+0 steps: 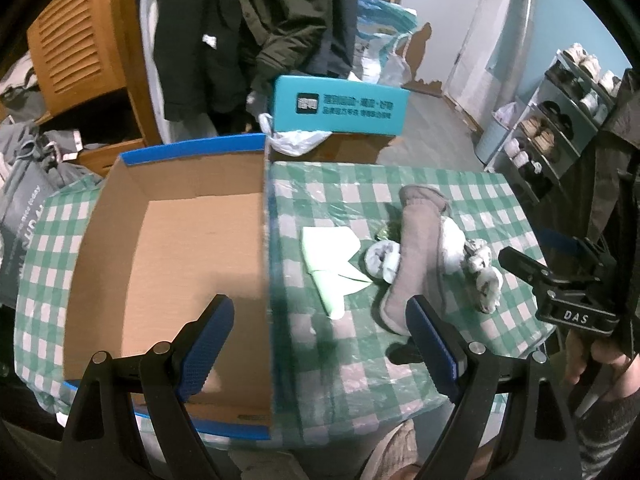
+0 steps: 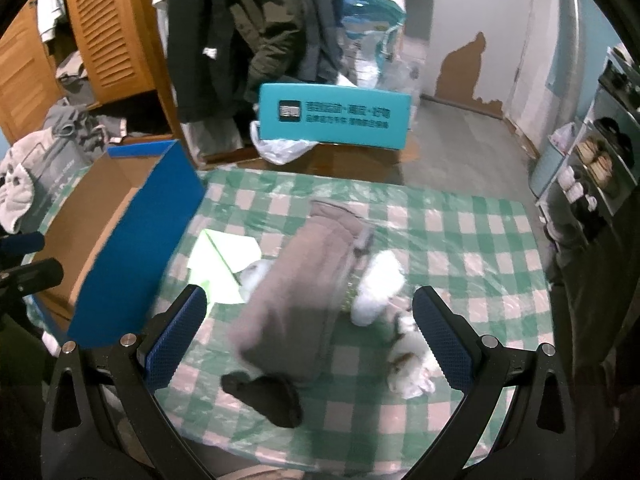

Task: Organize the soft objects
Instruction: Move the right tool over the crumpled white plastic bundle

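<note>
Left gripper, in its own wrist view, stands spread wide with nothing between its blue pads; its near-left finger hangs over the open cardboard box and its right finger sits at the near end of the grey sock. You will find the soft pile to the right of the box on the green checked tablecloth, with the box wall between them. That sock lies with its long axis running near to far, leaning slightly right at the far end. A white sock is bunched against its left flank, a pale green folded cloth lies just left of that, and a mottled white sock rests to the right. Your right gripper shows at the right edge, beside the pile.

Right gripper, in its own view, is likewise spread and empty, and the grey sock lies directly ahead between its fingers, long axis roughly along the line of approach. A dark sock touches its near end. White socks lie right of it. The box stands well left.

Judgement: your right hand is the better placed for the grey sock; a crosswise pinch at mid-length should serve. The fabric looks limp and will likely sag either side of the grip.
</note>
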Motion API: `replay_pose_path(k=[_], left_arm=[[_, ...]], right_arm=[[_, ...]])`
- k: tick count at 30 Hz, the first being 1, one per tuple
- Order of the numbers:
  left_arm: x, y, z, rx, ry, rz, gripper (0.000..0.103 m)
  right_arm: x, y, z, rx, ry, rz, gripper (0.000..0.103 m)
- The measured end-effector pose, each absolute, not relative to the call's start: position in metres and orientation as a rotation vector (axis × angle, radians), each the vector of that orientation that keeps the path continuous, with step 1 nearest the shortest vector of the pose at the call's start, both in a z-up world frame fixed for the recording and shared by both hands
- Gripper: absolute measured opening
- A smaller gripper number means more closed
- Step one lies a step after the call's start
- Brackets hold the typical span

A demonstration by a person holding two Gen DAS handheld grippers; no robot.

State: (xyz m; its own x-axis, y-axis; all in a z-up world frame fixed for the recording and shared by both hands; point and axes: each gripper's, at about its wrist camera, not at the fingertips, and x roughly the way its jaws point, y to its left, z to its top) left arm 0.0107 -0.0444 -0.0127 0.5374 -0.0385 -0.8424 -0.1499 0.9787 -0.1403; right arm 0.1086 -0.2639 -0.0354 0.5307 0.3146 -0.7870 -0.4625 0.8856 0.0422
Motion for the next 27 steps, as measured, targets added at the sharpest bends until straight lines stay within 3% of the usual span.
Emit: replay_pose_path(k=[27], left_arm=[[0.057,-0.118,-0.093,-0.241,1.232,-0.049,0.089]], right_arm=[[0.16,-0.339,-0.117,-0.102,1.128,0.28,0.101]])
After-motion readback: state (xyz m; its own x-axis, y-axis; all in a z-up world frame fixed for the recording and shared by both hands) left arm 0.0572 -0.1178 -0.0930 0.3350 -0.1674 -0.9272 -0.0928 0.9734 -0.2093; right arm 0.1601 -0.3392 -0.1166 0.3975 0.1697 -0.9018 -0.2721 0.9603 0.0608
